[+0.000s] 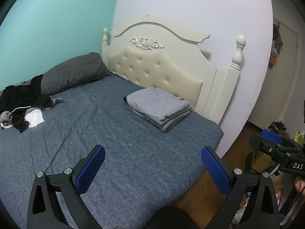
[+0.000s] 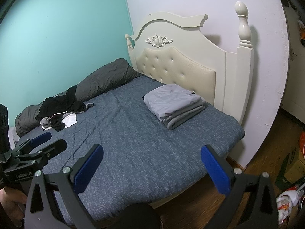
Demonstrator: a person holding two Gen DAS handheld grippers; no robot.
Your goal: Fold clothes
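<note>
A stack of folded grey clothes (image 1: 158, 106) (image 2: 173, 103) lies on the blue bed sheet (image 1: 118, 133) (image 2: 133, 137) near the headboard. A loose pile of black, grey and white clothes (image 1: 22, 103) (image 2: 59, 112) sits at the far left side of the bed. My left gripper (image 1: 153, 149) (image 2: 50, 140) hovers open over the bed's near part, with nothing between its blue pads. Beside it, my right gripper (image 2: 152, 149) (image 1: 259, 137) is open and empty above the bed's near edge. Both are well short of either pile.
A rolled grey duvet (image 1: 74, 72) (image 2: 103, 78) lies along the teal wall. A cream headboard (image 1: 158, 66) (image 2: 181, 63) with posts stands at the back. Wooden floor (image 1: 202, 190) (image 2: 263, 156) runs right of the bed, with boxes and bags (image 2: 291, 168) and a doorway.
</note>
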